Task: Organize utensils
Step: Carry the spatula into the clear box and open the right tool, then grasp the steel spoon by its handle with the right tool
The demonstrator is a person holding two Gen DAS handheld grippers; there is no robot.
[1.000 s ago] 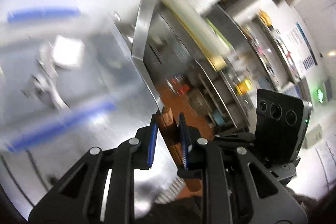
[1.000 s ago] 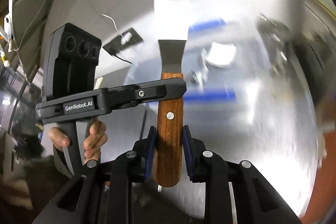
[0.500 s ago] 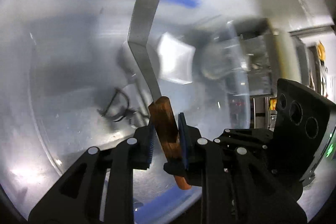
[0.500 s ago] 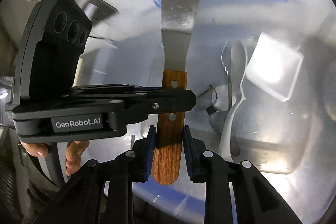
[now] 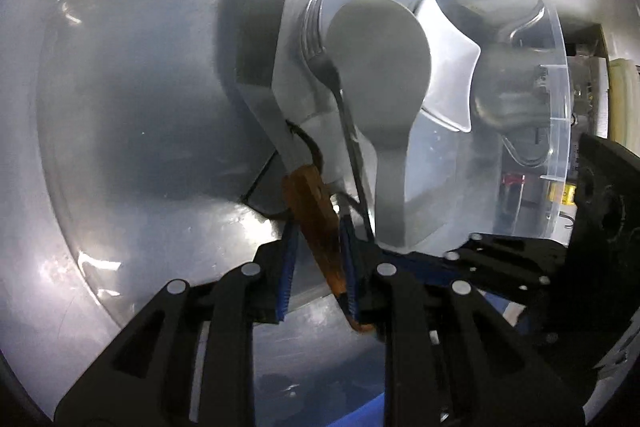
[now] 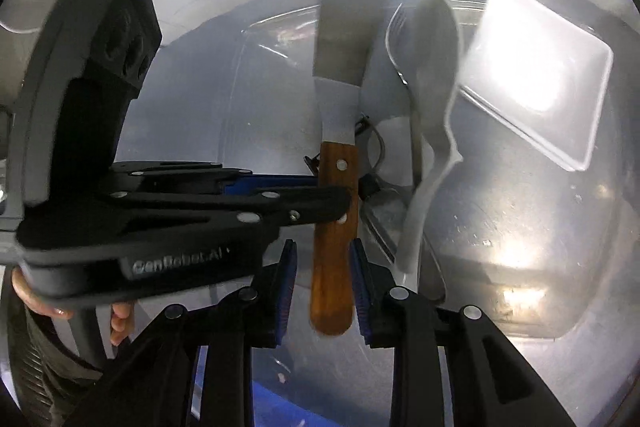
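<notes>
Wood marks the grip point: the spatula (image 6: 335, 195) hangs by its brown handle over a clear plastic bin (image 5: 556, 75), blade pointing down toward the bin floor. From the right wrist view, the left gripper (image 6: 340, 203) crosses the handle at mid-length and appears to pinch it, while the right gripper (image 6: 323, 287) has its blue pads spread to either side of the handle butt with visible gaps, so it seems to carry no load. In the left wrist view the left gripper (image 5: 318, 263) has the handle slanting between its pads; contact there is hard to confirm.

Already in the bin are a pale spoon (image 5: 380, 67), a fork (image 5: 320, 39) just beside it, and a white dish (image 5: 448, 59).

To finish well, I judge the blade should go into the free space left of the fork, clear of the spoon bowl. Lowering until the blade tip is near the floor before the left jaws part would avoid a clatter. Keeping the right gripper's pads wide while it backs away prevents snagging the butt.
</notes>
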